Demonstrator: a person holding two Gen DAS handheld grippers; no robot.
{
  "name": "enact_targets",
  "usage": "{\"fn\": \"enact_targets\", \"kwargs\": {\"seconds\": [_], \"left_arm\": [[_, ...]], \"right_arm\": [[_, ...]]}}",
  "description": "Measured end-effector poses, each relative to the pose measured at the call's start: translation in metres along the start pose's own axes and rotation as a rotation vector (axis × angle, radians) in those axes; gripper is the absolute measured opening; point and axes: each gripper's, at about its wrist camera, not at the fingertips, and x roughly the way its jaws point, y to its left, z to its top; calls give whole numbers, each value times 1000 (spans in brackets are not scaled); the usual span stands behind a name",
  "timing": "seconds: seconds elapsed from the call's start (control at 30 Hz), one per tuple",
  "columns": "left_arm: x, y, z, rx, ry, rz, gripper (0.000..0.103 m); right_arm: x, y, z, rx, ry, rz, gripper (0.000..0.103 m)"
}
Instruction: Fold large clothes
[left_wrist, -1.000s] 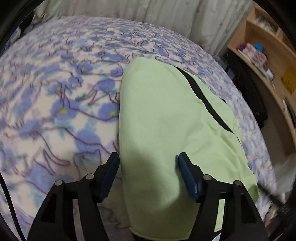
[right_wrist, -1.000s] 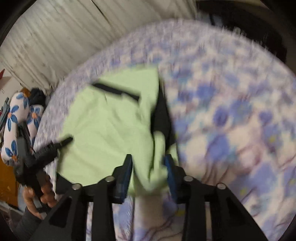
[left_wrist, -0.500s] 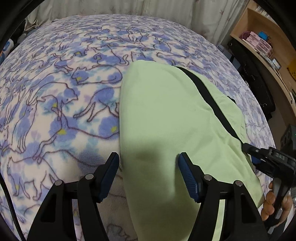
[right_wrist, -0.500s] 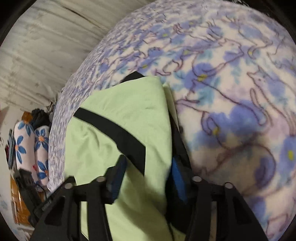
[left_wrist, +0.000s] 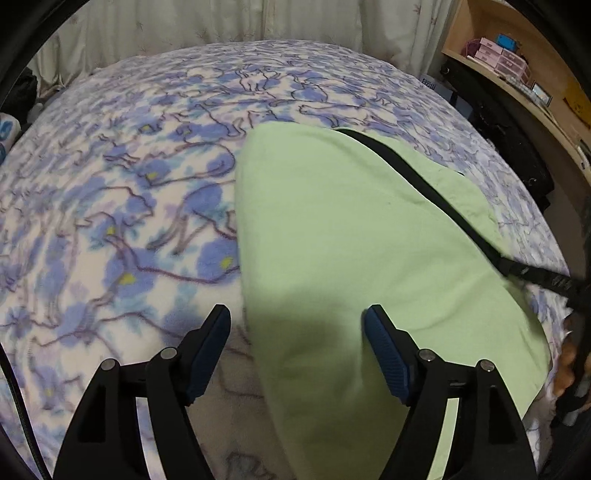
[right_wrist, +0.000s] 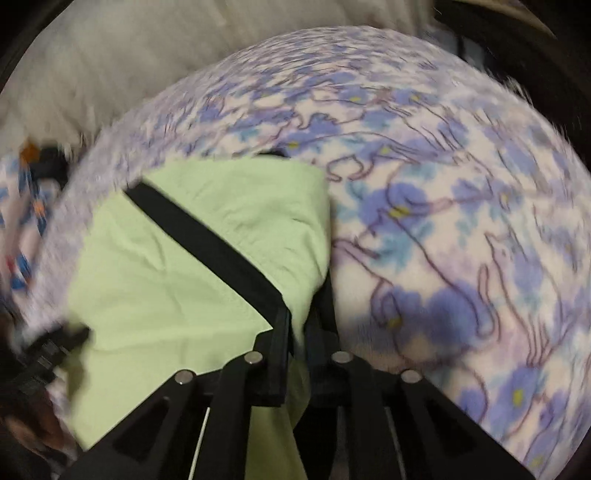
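Right claw: pinched tight on the edge of the green garment, likely to carry a fold.
Left claw: spread wide, holding nothing, poised over cloth.
Garment: partly folded on the bed.
Beyond: curtain.

the garment runs off the bottom edge, and the right tool there is blurred.

One green garment, one floral blanket, two hand-held grippers.

Floral bedspread, pale curtain, wooden shelf.
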Motion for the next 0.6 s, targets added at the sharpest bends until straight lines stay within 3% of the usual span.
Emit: {"fn": "enact_targets", "kwargs": {"seconds": [0.07,0.13,0.27,0.4,0.5,0.6], "left_arm": [[-15,-1,3,17,-35,36,74],[-31,-2,7,9,-93,20,74],[-48,-13,20,-36,-177,-38,74],[-25,-31,32,-59,-116,-44,74],[3,-41,34,-47,-62,-2,72],[22,-45,32,7,-55,77,73]], "right_arm": [[-17,-1,3,28,-57,9,11],[-31,10,6,0,-107,20,11],[-24,41,17,-45,-98,71,11],[6,69,29,-58,-70,103,11],[38,74,39,-25,-13,144,11],[60,62,43,-13,26,74,11]]}}
